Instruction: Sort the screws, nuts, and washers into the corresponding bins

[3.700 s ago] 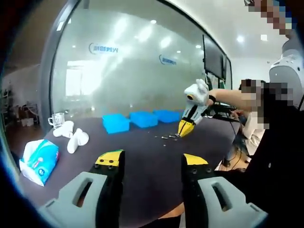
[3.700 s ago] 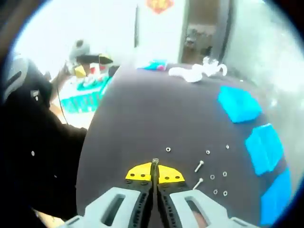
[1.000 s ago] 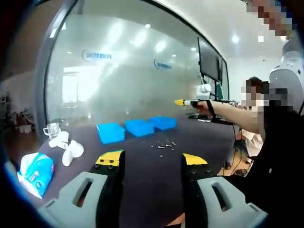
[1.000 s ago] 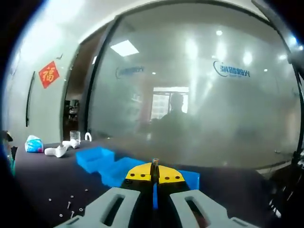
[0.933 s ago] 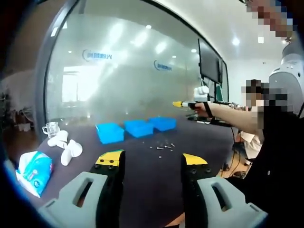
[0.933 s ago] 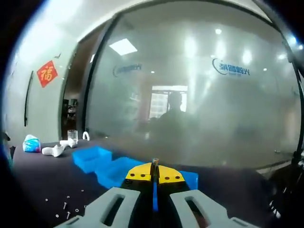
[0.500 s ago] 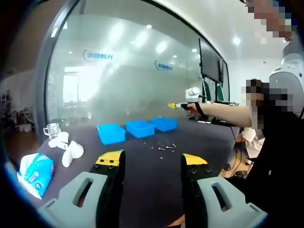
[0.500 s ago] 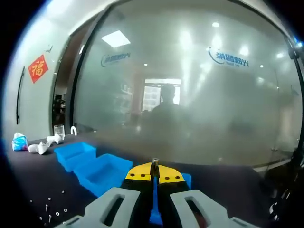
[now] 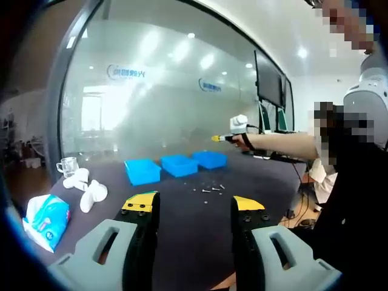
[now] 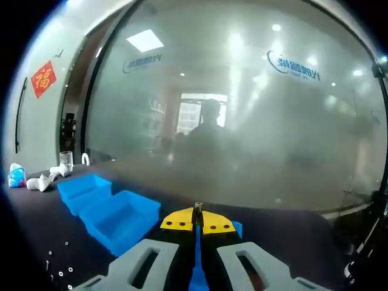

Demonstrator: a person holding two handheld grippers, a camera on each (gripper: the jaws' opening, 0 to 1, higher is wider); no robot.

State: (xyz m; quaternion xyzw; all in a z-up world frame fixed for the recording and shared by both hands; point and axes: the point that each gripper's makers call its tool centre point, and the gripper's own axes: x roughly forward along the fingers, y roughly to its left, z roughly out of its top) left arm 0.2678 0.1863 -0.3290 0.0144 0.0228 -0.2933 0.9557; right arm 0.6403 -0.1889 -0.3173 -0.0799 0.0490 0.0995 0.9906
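Left gripper view: the left claw (image 9: pixel 194 209) stands apart over the dark matte table (image 9: pixel 182 212). Small metal screws, nuts and washers (image 9: pixel 209 189) lie scattered before three square blue plastic bins (image 9: pixel 177 165). Above the far-right bin, the right claw (image 10: pixel 196 223) is pressed together on a small metal piece (image 10: pixel 197 207).

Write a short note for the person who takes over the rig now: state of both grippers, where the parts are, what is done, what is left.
Left gripper: open, holds nothing, low over the dark table.
Right gripper: shut on a small metal part, raised near the three blue bins.
Loose screws, nuts and washers lie on the table in front of the bins.
Done: one part picked up.
Left: drop it in its bin, then sort the rest.
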